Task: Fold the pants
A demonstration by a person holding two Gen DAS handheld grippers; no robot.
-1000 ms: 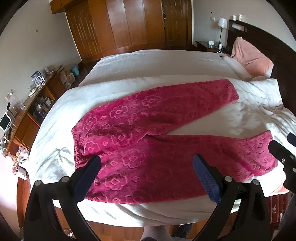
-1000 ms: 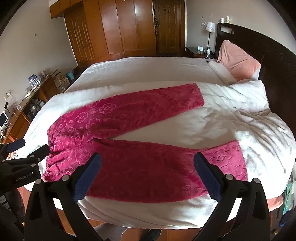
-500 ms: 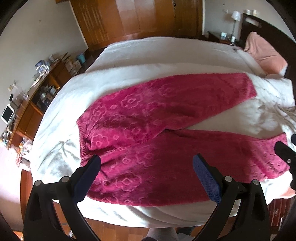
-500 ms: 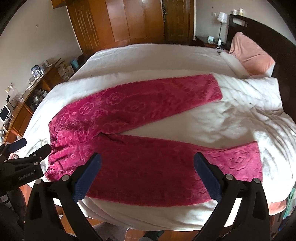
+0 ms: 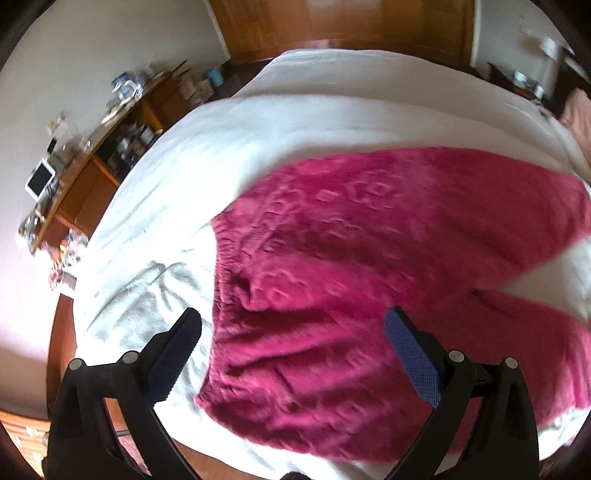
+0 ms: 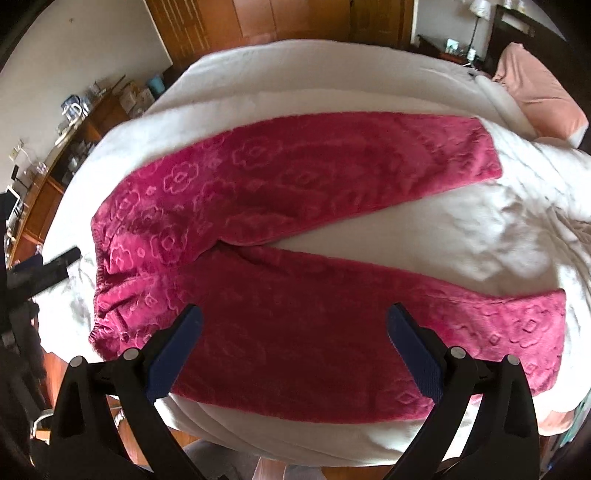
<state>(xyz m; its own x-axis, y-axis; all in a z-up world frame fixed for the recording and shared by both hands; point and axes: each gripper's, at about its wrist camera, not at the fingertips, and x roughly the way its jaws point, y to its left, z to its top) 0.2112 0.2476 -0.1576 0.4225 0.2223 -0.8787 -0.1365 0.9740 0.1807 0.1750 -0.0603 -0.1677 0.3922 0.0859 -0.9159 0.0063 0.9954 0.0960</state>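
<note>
Fingers of both the left gripper [image 5: 293,334] and right gripper [image 6: 293,332] are spread wide, nothing held. Pink pants [image 6: 295,236] are laid flat on a white bed [image 6: 295,70], waistband at 9 o'clock. Wardrobes [image 6: 258,18] are seen at 12, a cluttered desk [image 5: 85,166] at 10.

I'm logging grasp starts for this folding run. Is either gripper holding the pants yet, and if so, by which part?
Nothing is held. The left gripper and the right gripper are both open above the pink pants, which lie spread flat on the bed.
</note>
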